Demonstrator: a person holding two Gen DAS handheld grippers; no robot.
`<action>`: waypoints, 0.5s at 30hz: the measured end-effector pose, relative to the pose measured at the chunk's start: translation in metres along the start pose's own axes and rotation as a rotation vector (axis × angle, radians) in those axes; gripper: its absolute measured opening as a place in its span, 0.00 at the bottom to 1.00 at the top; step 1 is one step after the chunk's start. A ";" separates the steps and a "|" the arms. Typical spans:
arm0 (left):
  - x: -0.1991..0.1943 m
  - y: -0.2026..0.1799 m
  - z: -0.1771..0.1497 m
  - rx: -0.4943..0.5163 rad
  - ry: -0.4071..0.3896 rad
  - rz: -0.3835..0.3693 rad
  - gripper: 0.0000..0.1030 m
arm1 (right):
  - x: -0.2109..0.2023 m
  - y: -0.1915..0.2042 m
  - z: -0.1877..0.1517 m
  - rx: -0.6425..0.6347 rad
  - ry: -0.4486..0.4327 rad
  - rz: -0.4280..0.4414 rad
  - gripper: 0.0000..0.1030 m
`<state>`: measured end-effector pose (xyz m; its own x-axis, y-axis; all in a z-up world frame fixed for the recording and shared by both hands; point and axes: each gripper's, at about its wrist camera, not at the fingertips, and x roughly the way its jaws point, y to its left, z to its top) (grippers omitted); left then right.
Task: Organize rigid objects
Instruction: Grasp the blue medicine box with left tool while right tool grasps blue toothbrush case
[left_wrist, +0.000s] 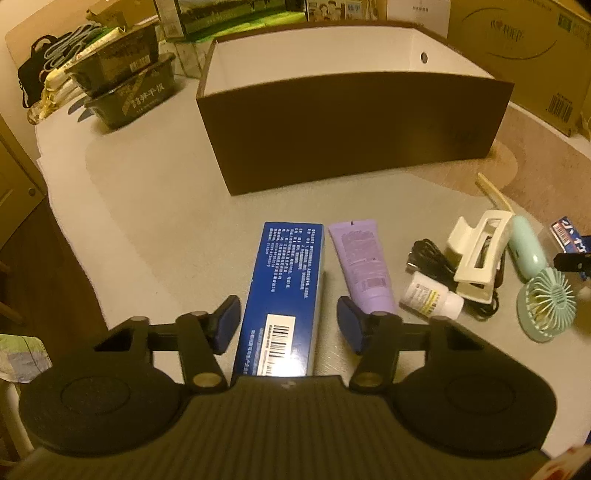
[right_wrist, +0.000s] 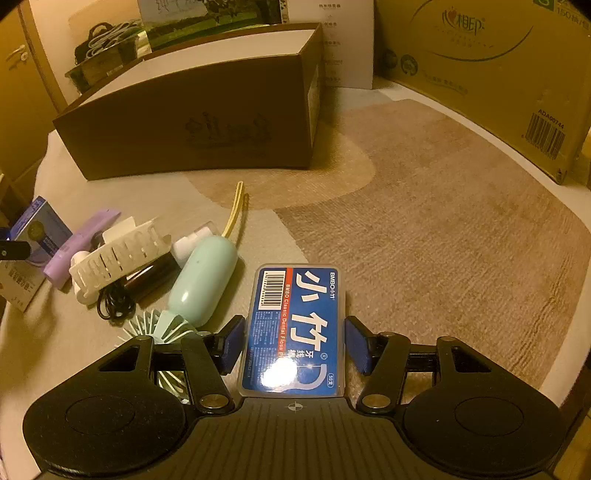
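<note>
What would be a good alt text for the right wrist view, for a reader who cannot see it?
The right gripper straddles a blue dental floss case lying flat on the table, its jaws on either side with small gaps. To the left lie a mint handheld fan, a cream hair claw and a purple tube; a brown box stands behind.

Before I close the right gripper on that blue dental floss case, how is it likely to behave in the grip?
The dental floss case looks like rigid clear plastic, so it should probably hold its shape between the pads of the right gripper. Its glossy, glare-catching surface may be a little slippery. It lies flat and boxy, so it is unlikely to roll; it seems light.
</note>
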<state>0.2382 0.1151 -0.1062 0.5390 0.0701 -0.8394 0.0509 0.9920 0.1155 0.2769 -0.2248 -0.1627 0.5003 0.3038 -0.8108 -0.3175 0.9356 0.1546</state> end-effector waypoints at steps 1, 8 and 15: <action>0.002 0.001 0.000 0.000 0.006 -0.002 0.51 | 0.000 0.000 0.000 0.004 0.002 0.000 0.56; 0.010 -0.001 0.002 0.003 0.020 -0.019 0.36 | 0.002 0.000 0.003 0.005 0.012 -0.004 0.56; 0.008 -0.004 0.001 -0.007 0.004 -0.019 0.35 | -0.001 0.000 0.003 -0.020 0.014 -0.019 0.55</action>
<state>0.2434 0.1118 -0.1124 0.5348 0.0520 -0.8434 0.0549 0.9939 0.0961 0.2786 -0.2251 -0.1604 0.4954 0.2830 -0.8213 -0.3243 0.9373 0.1273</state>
